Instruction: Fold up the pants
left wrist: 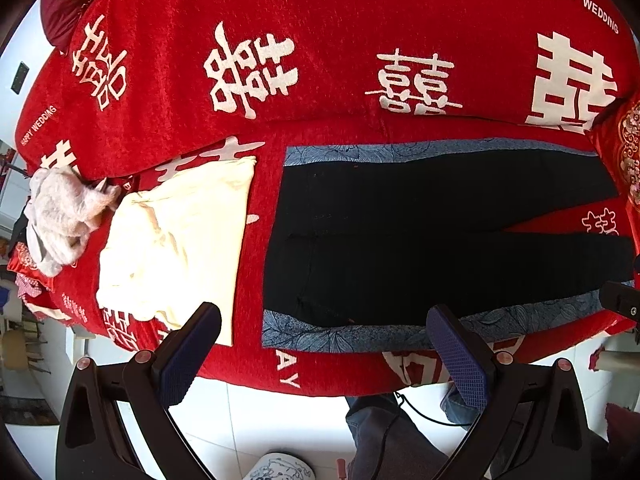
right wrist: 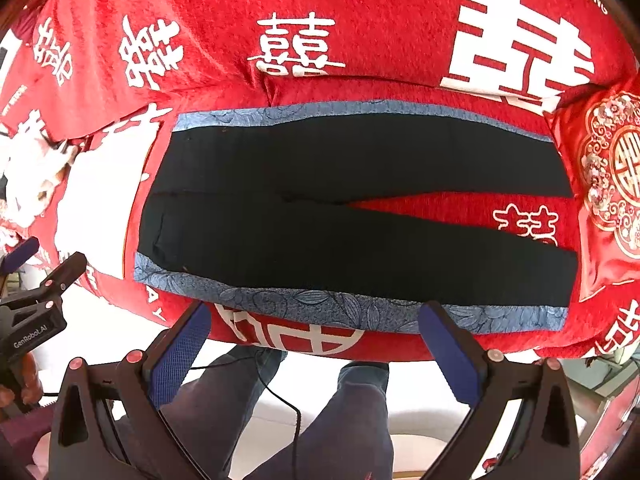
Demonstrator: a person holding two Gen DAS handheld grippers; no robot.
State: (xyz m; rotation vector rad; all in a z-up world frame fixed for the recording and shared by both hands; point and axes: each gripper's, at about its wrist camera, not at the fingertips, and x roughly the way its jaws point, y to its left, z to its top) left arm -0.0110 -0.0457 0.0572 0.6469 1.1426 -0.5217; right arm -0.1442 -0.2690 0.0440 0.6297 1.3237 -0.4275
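Black pants (left wrist: 420, 232) (right wrist: 320, 216) with blue patterned side bands lie flat on a red bedspread, waist to the left, the two legs spreading apart to the right. My left gripper (left wrist: 324, 320) hovers open just off the bed's near edge, below the waist and the near leg's blue band. My right gripper (right wrist: 316, 316) is open too, held at the near edge below the middle of the near leg. Neither gripper touches the cloth. The left gripper's body (right wrist: 36, 312) shows at the left of the right wrist view.
A folded cream garment (left wrist: 176, 240) lies left of the pants, with a fluffy white bundle (left wrist: 64, 212) beyond it. A red embroidered cushion (right wrist: 612, 192) sits by the leg ends. The person's legs (right wrist: 280, 408) stand on white floor tiles (left wrist: 280, 420) below the bed's edge.
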